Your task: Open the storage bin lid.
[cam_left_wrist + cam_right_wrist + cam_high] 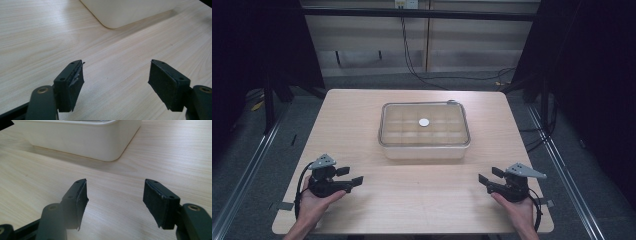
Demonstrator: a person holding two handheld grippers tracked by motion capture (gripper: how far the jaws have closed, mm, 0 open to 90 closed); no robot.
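Observation:
A cream rectangular box [424,149] with a clear lid and a small white disc [424,122] at the lid's centre stands in the middle of the wooden table [362,110]. My left gripper [350,176] rests near the front left, held by a hand, open with nothing between its jaws. My right gripper [491,176] sits at the front right, also open and empty. In the left gripper view my left gripper [116,75] points at the box's corner [117,15]. In the right gripper view my right gripper [115,192] faces the box's other front corner [100,142].
Bare table surface lies between the grippers and the box. Metal rails [247,165] run along the floor on both sides. Cables [452,77] trail across the floor behind the table, and dark curtains close in left and right.

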